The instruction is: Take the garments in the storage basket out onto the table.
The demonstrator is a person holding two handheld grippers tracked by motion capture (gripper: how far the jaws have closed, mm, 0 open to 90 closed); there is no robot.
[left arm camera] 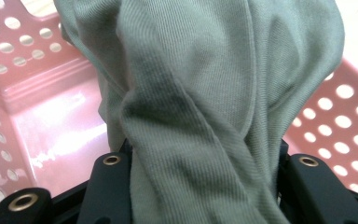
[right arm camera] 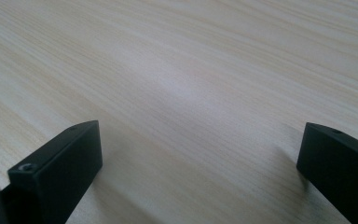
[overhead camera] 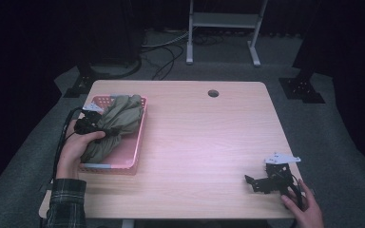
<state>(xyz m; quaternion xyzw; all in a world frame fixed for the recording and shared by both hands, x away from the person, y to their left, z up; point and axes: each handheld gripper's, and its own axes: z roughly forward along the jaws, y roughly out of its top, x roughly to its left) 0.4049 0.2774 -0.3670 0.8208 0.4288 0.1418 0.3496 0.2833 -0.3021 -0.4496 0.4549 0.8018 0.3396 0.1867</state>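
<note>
An olive-green cloth (overhead camera: 116, 124) lies bunched in a pink perforated basket (overhead camera: 140, 128) at the table's left. My left gripper (overhead camera: 105, 133) reaches into the basket, shut on the cloth. In the left gripper view the ribbed green cloth (left arm camera: 205, 102) is pinched between the two black jaws, with the pink basket wall (left arm camera: 28, 70) behind it. My right gripper (overhead camera: 253, 183) rests low at the table's front right, held by a hand. In the right gripper view my right gripper (right arm camera: 200, 158) stands open, its jaws wide apart over bare wood.
The light wooden table (overhead camera: 204, 137) has a round cable hole (overhead camera: 213, 93) near its far edge. A white metal frame (overhead camera: 223, 23) and cables lie on the floor beyond. A plaid sleeve (overhead camera: 66, 202) comes in at the front left.
</note>
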